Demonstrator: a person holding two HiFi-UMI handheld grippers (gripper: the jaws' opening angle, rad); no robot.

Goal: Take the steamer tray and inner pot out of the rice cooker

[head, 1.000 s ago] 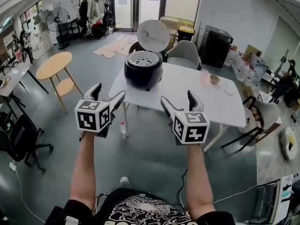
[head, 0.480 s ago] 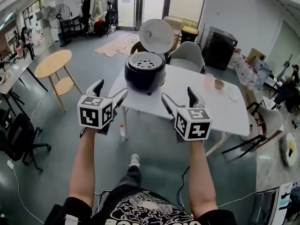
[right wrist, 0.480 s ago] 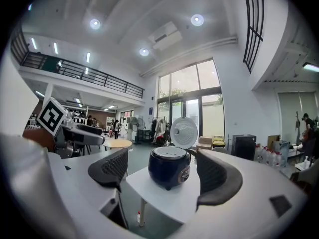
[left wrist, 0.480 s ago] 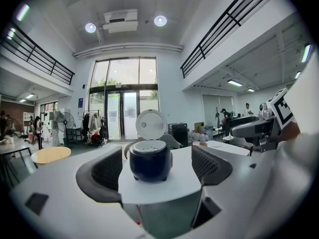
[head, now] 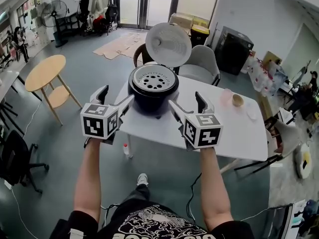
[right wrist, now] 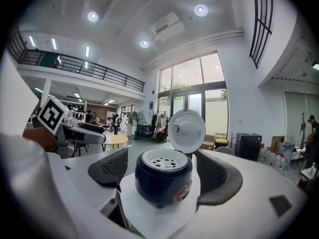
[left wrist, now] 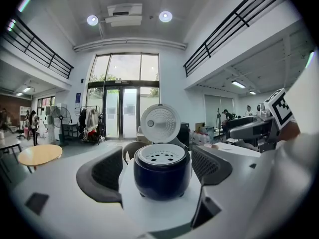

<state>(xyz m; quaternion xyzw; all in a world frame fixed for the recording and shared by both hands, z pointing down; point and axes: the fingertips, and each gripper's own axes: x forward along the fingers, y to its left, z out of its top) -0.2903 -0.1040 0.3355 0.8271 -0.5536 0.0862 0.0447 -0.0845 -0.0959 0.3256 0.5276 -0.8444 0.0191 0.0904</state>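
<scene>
Head view: left gripper (head: 118,94) and right gripper (head: 185,99) both gape empty, the open rice cooker (head: 153,91) just ahead between them. Its steamer tray (head: 153,79) sits on top and looks light, stiff, likely slick; pinch the rim.

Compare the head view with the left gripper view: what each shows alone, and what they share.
Only the head view shows the person's patterned shirt, the marker cube on the left gripper and a bottle on the floor. Only the left gripper view shows the ceiling lights and balcony railing. Both show the rice cooker, lid up, steamer tray inside, on the white table, and the right gripper.
</scene>
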